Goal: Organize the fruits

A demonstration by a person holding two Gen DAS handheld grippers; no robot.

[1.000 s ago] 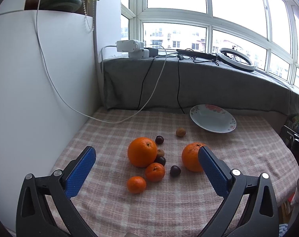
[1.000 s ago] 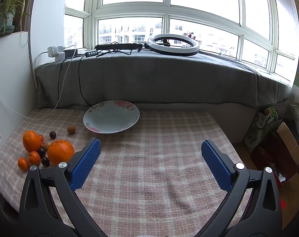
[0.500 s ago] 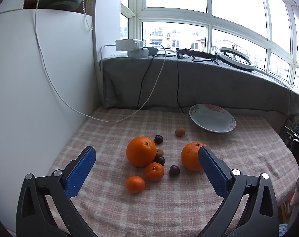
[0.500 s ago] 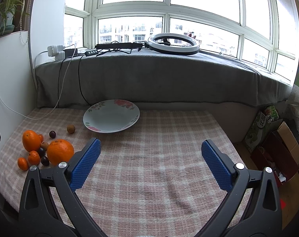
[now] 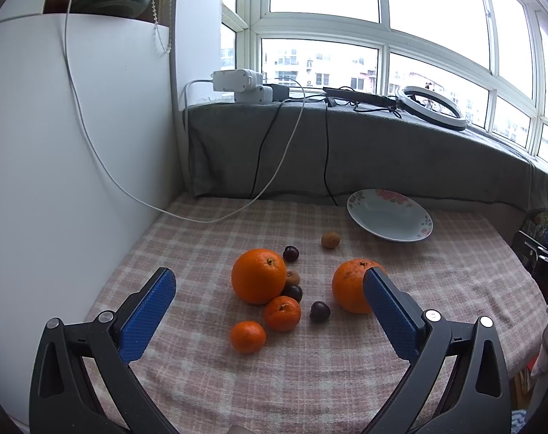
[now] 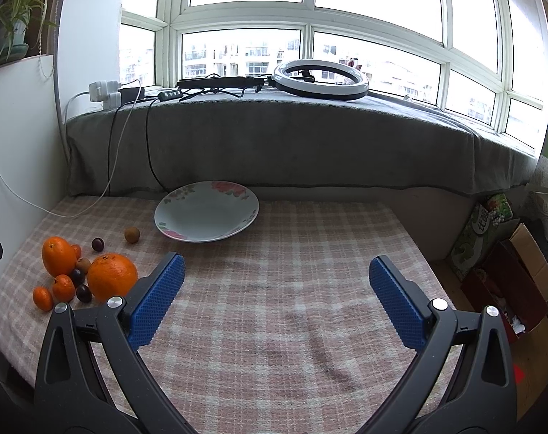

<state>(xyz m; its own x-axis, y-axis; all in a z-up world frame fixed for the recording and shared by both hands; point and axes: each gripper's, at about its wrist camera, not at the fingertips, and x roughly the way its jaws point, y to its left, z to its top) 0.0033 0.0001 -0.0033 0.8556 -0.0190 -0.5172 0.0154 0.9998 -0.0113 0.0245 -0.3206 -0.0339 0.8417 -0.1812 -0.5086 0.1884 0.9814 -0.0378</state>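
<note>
A cluster of fruit lies on the checked tablecloth: a large orange (image 5: 258, 275), a second large orange (image 5: 351, 285), two small mandarins (image 5: 282, 313) (image 5: 247, 336), dark plums (image 5: 319, 311) and small brown fruits (image 5: 330, 240). An empty flowered plate (image 5: 389, 215) sits behind them to the right. My left gripper (image 5: 270, 311) is open and empty above the near side of the cluster. My right gripper (image 6: 275, 302) is open and empty over bare cloth; the fruit (image 6: 112, 276) is to its left and the plate (image 6: 206, 210) lies ahead.
A white wall panel (image 5: 57, 181) bounds the table on the left. A grey-draped sill (image 6: 292, 144) with cables, chargers and a ring light (image 6: 321, 79) runs along the back. Boxes (image 6: 509, 271) stand on the floor beyond the table's right edge.
The left gripper has drifted slightly, so the fruit cluster sits a touch higher and further left in its view. The right view is nearly unchanged.
</note>
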